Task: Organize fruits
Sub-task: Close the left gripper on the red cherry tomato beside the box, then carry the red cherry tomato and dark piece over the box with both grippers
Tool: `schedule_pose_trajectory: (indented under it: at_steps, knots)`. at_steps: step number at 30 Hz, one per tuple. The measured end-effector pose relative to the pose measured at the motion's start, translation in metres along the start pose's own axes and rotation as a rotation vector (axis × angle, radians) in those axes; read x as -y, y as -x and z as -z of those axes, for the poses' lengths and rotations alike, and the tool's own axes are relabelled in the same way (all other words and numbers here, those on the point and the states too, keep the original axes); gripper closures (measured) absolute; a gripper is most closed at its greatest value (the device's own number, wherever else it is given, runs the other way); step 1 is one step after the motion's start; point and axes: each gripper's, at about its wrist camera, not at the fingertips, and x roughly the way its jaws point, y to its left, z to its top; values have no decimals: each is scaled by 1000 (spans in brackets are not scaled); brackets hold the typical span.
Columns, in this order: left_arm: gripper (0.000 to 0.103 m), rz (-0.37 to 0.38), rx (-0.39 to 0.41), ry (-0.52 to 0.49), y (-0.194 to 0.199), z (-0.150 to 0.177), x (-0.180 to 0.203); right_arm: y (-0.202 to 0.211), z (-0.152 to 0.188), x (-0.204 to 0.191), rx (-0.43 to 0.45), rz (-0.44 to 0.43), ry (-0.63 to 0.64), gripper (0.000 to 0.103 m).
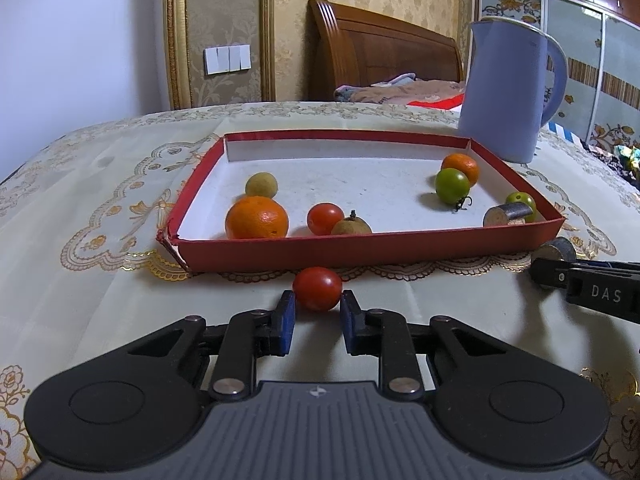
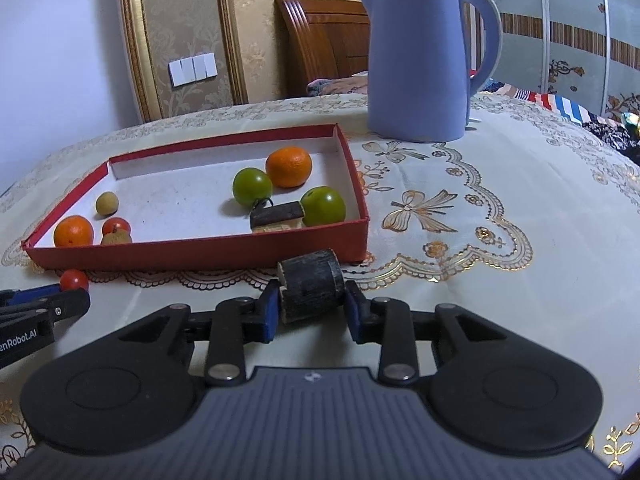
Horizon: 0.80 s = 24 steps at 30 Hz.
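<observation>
The left tongs (image 1: pixel 318 307) were closed on a red tomato (image 1: pixel 317 288) resting on the tabletop (image 1: pixel 100 280) just before the red tray (image 1: pixel 360 246), while the right tongs (image 2: pixel 307 309) clamped a dark sugarcane piece (image 2: pixel 310 290) near the tray's front wall. Most fruit already lay inside the tray: oranges, green fruits, another tomato, longans and one cane piece. By my reading these two were the last to go in.
</observation>
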Motion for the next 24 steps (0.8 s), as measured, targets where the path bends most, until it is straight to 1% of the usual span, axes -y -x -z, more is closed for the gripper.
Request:
schedule_pose_trajectory:
  at_steps: [4, 7, 15, 19, 24]
  knots:
    - [80, -4, 10, -6, 2, 1, 0, 2, 0, 5, 7, -5, -22, 72]
    - [80, -3, 18, -9, 3, 1, 1, 6, 1, 7, 29, -11, -40, 72]
    - [80, 9, 46, 0, 10, 2, -1, 27, 6, 10, 117, -14, -40, 72]
    - [79, 10, 48, -2, 10, 2, 0, 33, 8, 12, 126, -21, -38, 72]
    - [80, 16, 77, -1, 18, -1, -1, 37, 7, 10, 136, -21, -8, 72]
